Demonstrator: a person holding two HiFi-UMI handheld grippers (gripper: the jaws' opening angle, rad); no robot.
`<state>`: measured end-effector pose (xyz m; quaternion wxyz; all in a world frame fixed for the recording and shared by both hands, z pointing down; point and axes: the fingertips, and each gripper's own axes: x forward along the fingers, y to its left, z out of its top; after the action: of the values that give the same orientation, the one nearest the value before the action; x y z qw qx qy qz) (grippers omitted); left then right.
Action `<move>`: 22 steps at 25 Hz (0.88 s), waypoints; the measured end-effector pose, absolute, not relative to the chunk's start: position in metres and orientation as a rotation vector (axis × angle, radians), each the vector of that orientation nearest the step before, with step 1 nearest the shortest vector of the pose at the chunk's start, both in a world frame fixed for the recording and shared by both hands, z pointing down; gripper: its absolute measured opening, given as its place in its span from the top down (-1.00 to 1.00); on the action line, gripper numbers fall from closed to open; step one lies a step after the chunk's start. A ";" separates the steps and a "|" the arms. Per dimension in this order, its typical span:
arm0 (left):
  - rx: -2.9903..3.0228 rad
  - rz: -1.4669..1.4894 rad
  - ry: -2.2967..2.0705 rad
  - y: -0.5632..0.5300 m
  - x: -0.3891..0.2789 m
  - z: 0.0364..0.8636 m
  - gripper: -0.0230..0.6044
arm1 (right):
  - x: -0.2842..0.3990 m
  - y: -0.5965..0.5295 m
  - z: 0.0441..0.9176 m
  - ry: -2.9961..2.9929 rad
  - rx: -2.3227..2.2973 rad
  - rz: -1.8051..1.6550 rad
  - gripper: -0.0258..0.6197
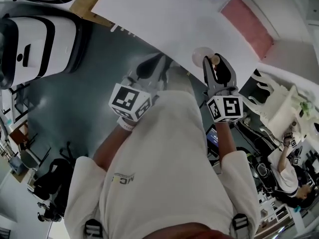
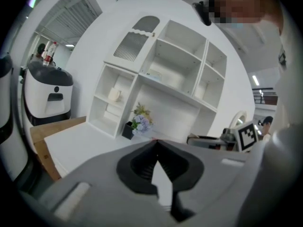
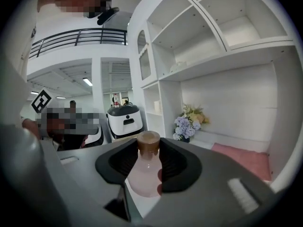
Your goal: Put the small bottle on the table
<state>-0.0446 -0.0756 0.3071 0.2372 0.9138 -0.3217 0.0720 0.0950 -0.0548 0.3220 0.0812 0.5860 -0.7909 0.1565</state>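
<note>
Small bottle [image 3: 147, 171], pale with a brown cap, clamped between the jaws of the right gripper [image 3: 148, 148] at the near edge of the white table [image 1: 164, 14]. It is not yet set down; lowering and release are left. Left gripper [image 2: 156, 142]: jaws together, empty. Far shelf unit [image 2: 176, 65]: compartments mostly bare; a dark pot [image 2: 128, 130] holds flowers.

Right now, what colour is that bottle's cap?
Brown cap on the pale pink small bottle; right gripper view.
</note>
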 end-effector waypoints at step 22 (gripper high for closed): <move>2.292 0.313 -1.038 -0.099 -0.053 0.404 0.92 | 0.034 -0.137 0.435 -2.477 1.426 0.432 0.48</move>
<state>-0.0530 -0.0988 0.4044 0.2986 0.8628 -0.3906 0.1178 0.0336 -0.1375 0.4351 0.1253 0.4893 -0.8502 0.1484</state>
